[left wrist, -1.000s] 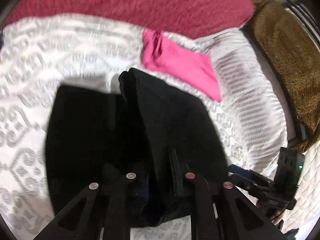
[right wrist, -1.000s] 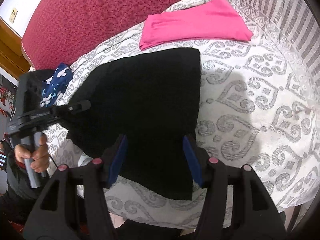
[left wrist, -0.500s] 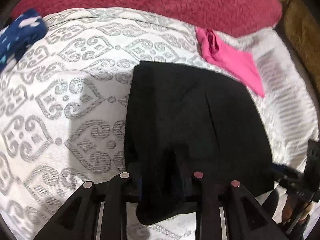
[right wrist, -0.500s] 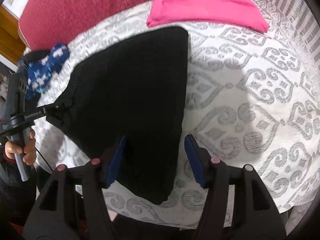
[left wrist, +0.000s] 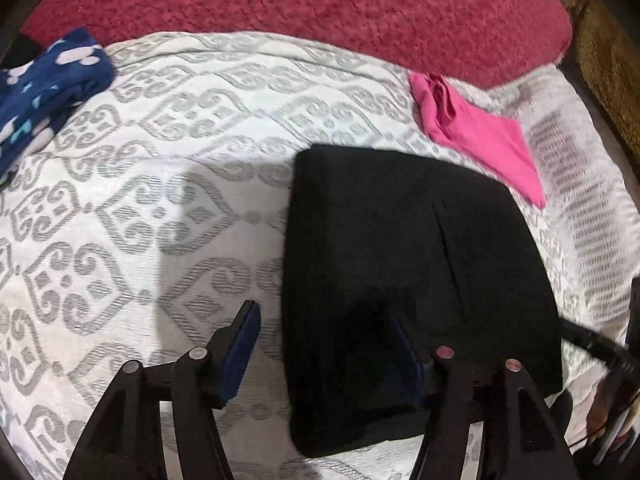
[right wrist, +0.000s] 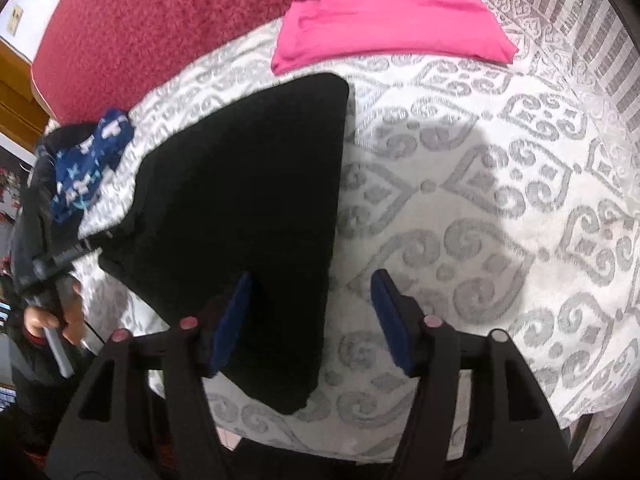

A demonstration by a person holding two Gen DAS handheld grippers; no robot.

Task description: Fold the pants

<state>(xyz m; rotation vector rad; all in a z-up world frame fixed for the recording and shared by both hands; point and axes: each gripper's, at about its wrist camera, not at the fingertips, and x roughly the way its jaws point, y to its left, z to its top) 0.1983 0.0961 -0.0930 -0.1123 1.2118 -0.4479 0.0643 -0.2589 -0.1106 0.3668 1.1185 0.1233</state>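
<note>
Pants (left wrist: pixel 400 280), black and folded into a flat block, lie on the patterned bedspread (left wrist: pixel 140 220), toward the near edge of the bed. Left gripper (left wrist: pixel 324 344) hangs over their near-left corner and its jaws are opening: one blue pad (left wrist: pixel 240 352) sits above bare bedspread just left of the cloth, the other is above the black fabric, so the pants' left edge runs between them, and neither pad presses on it. From the right wrist view the right gripper (right wrist: pixel 312 320) straddles the pants' (right wrist: pixel 248 220) right edge the same way, jaws opening too, left pad (right wrist: pixel 230 320) over the black cloth, right pad (right wrist: pixel 392 320) over the bedspread (right wrist: pixel 500 220), nothing pinched. Both claws stand spread, then. A seam or slit line shows down the top layer in the left view. Beyond the pants, at the far side, a folded pink garment (right wrist: pixel 392 28) lies just past their far corner, close but whether they touch cannot be told. Farther still, a dark red blanket (left wrist: pixel 320 12). Off to the far left, a blue piece (left wrist: pixel 48 84) with white shapes lies bunched at the bed's edge. In the right view a hand (right wrist: pixel 52 320) grips the left tool's handle at the left rim.
</note>
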